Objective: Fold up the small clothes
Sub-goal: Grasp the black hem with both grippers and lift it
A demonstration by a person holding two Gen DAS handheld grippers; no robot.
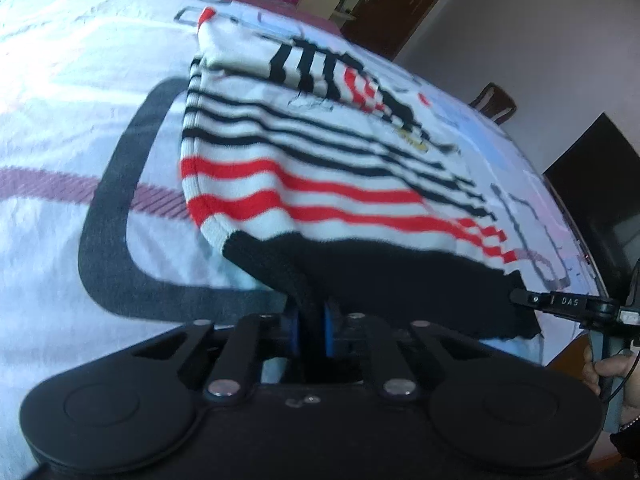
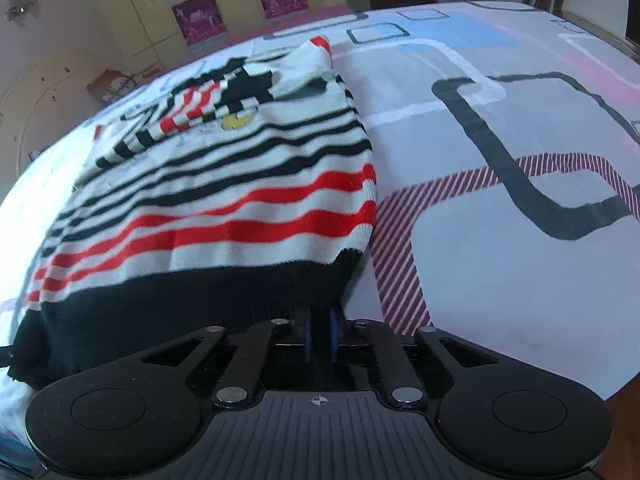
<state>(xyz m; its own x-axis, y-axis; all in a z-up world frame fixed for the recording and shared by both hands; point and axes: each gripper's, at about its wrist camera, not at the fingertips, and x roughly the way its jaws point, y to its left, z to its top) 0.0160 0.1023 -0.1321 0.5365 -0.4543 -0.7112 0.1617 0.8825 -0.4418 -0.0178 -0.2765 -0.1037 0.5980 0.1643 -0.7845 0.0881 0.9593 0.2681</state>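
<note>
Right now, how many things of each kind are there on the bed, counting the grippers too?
Striped sweater: 1
Grippers: 2, the left gripper and the right gripper, each shut on the sweater's black hem
Patterned bedsheet: 1
Total: 4

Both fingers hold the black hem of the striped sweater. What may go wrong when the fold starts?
1. The left gripper pinches only a narrow bunch of the black hem; it may slip out.
2. The sleeves lie loosely folded on the striped sweater; lifting the hem may shift them.
3. The right gripper grips near the hem's corner, so the middle may sag and fold unevenly.
</note>
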